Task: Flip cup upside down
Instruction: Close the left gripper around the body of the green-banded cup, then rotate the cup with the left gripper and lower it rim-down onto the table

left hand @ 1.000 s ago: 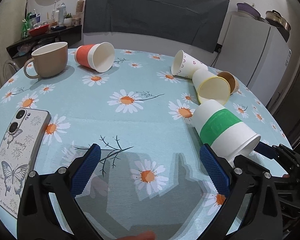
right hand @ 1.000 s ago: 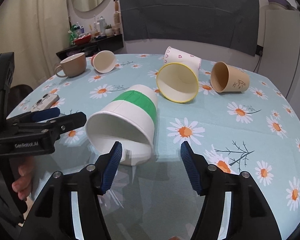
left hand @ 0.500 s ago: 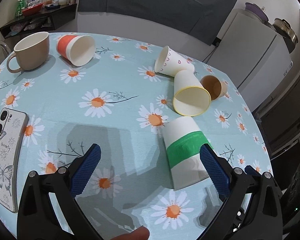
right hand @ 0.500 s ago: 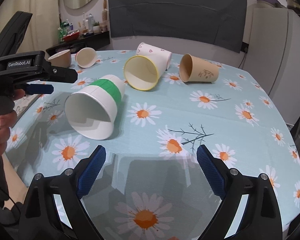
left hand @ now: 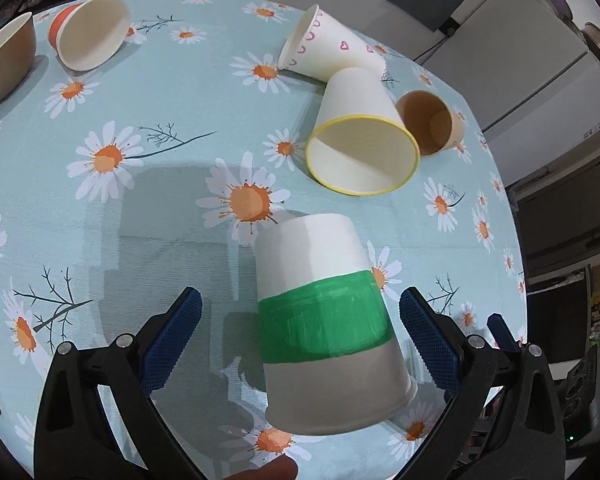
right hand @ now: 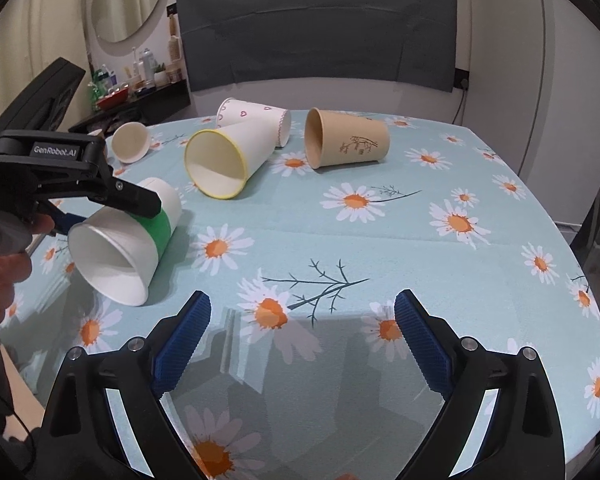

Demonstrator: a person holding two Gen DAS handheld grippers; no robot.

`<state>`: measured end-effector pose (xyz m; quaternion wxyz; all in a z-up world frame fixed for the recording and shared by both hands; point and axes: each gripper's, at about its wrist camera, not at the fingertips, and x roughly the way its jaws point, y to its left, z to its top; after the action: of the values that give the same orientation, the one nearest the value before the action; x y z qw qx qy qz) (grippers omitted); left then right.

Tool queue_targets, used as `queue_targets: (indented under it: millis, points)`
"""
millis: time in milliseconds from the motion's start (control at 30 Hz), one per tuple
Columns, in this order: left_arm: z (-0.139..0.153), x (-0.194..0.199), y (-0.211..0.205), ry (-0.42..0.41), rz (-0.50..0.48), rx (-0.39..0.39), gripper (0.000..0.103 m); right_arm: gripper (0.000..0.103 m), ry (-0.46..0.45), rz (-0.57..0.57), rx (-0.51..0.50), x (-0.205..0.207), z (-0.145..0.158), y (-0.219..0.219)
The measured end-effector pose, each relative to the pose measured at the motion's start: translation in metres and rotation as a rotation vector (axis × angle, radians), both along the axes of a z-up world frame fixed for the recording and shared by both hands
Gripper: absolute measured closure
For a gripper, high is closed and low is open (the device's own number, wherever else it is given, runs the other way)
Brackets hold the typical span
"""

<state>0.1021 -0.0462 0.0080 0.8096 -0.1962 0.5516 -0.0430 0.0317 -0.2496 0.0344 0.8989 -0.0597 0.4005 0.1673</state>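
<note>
- Change from the earlier frames — your left tongs point(left hand: 300, 336) have come forward and down over the green-banded cup point(left hand: 324, 320), which now lies between their blue pads; earlier it lay off to their right. Your right tongs point(right hand: 300, 340) have drawn back from that cup, which now sits well to their left.
- Left tongs: spread wide, one pad on either side of the cup, neither touching it in the left wrist view. Seen from the right wrist, the left tongs point(right hand: 140, 206) straddle the cup's green band from above.
- Right tongs: spread wide over bare tablecloth point(right hand: 380, 240), holding nothing.
- Task cup: the green-banded cup point(right hand: 124, 248) lies on its side, mouth toward you, base pointing away from the left tongs; its white interior shows nothing inside.
- Other containers — all appear empty: ahead of the left tongs lie a yellow-rimmed cup point(left hand: 360, 140), a heart-printed cup point(left hand: 332, 52) and a brown paper cup point(left hand: 432, 124), all on their sides and clustered close; far ahead-left lie an orange cup point(left hand: 88, 34) and a tan mug point(left hand: 4, 64).
- Materials: paper cups are smooth tapered cones; the tablecloth is pale blue weave printed with daisies; the pads are ribbed blue on black arms.
</note>
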Motion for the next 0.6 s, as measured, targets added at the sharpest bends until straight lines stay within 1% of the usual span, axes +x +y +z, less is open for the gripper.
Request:
queue_targets:
  millis: [33, 100, 133, 167, 200, 300, 367, 400, 467, 600]
  points:
    - [-0.002, 0.001, -0.002, 0.016, -0.003, -0.003, 0.012, 0.014, 0.004, -0.002, 0.0, 0.002, 0.0, -0.001]
    - [-0.006, 0.005, -0.005, 0.035, -0.023, -0.002, 0.022, 0.014, 0.005, -0.007, -0.006, 0.005, -0.001, -0.002]
    - [-0.006, 0.005, -0.006, 0.032, -0.019, 0.011, 0.024, 0.014, 0.006, -0.007, -0.009, 0.006, -0.002, -0.003]
    - [-0.005, 0.005, -0.007, 0.023, -0.014, 0.022, 0.032, 0.014, 0.006, -0.002, -0.01, 0.006, -0.003, -0.003]
    - [-0.005, 0.007, -0.007, 0.025, -0.016, 0.034, 0.036, 0.014, 0.005, 0.004, -0.008, 0.007, -0.003, -0.003]
    - [-0.003, 0.009, -0.003, 0.023, -0.011, 0.021, 0.037, 0.014, 0.015, 0.007, -0.004, 0.008, -0.006, 0.0]
    - [0.002, 0.007, 0.004, 0.004, 0.004, 0.02, 0.037, 0.014, 0.016, 0.021, -0.009, 0.008, -0.008, 0.005]
    - [0.006, 0.005, 0.008, -0.02, 0.014, 0.03, 0.037, 0.014, 0.014, 0.029, -0.01, 0.007, -0.007, 0.008]
    - [0.016, -0.002, 0.016, -0.095, 0.046, 0.072, 0.037, 0.014, 0.007, 0.049, -0.01, 0.007, -0.006, 0.016]
    - [0.029, -0.017, 0.028, -0.249, 0.108, 0.189, 0.037, 0.014, -0.009, 0.077, -0.019, 0.005, -0.005, 0.033]
